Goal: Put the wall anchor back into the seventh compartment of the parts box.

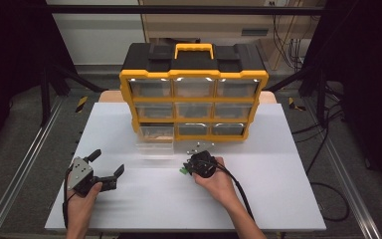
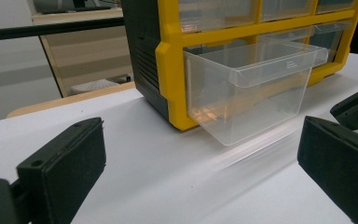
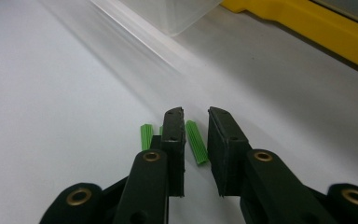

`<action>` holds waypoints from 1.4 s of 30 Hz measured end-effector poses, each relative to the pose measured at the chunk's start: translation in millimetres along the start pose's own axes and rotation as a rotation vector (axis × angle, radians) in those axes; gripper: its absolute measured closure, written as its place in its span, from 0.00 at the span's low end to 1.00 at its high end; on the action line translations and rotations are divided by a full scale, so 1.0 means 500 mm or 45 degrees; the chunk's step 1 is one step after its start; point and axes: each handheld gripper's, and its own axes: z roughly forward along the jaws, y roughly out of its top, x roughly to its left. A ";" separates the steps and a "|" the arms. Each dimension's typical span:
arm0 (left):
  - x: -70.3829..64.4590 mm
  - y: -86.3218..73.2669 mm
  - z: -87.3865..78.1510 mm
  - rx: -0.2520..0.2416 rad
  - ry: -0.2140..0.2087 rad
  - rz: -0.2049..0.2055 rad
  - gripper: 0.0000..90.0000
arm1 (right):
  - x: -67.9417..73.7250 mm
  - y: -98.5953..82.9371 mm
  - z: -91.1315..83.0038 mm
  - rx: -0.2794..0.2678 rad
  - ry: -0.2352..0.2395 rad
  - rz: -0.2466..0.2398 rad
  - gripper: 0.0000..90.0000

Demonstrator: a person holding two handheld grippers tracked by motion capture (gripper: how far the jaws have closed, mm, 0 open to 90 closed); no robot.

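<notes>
Right gripper view has my right gripper (image 3: 196,116) straddling one green wall plug (image 3: 196,141) on the table (image 3: 51,93), fingers narrowly apart, not yet pinching. Next I must close, then carry it to the open drawer (image 2: 247,88). My left gripper (image 1: 105,162) waits wide open.

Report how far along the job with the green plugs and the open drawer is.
Done: the clear plastic drawer at the bottom left of the yellow and black organiser is pulled out. In hand: the right gripper has its jaws around one green plastic wall plug, not yet closed; another lies beside. Left: grip, lift, probably drop into the drawer. The left gripper waits open.
</notes>
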 end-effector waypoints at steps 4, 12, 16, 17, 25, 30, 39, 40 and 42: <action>0.001 0.000 0.000 -0.002 0.001 -0.002 0.01 | -0.001 -0.001 0.003 0.001 -0.002 -0.013 0.91; 0.002 0.000 -0.001 -0.003 0.004 -0.007 0.01 | -0.004 -0.001 0.000 -0.010 0.021 0.004 0.94; 0.002 0.000 -0.001 -0.008 0.000 -0.012 0.01 | -0.003 0.008 -0.022 -0.088 0.032 0.028 0.94; 0.002 0.000 -0.001 -0.010 -0.003 -0.013 0.01 | -0.003 0.008 -0.022 -0.088 0.032 0.028 0.94; 0.004 0.001 -0.002 -0.034 -0.026 -0.042 0.01 | 0.006 0.053 -0.080 -0.251 0.041 0.030 0.94; 0.008 0.002 -0.005 -0.053 -0.029 -0.062 0.01 | 0.012 0.086 -0.096 -0.317 0.054 0.022 0.94; 0.007 0.003 -0.006 -0.055 -0.027 -0.052 0.01 | 0.022 0.141 -0.090 -0.372 0.077 0.015 0.94; 0.007 0.003 -0.006 -0.057 -0.028 -0.053 0.01 | 0.022 0.148 -0.089 -0.379 0.080 0.015 0.94; 0.007 0.003 -0.006 -0.055 -0.028 -0.052 0.01 | 0.024 0.167 -0.082 -0.389 0.087 0.023 0.94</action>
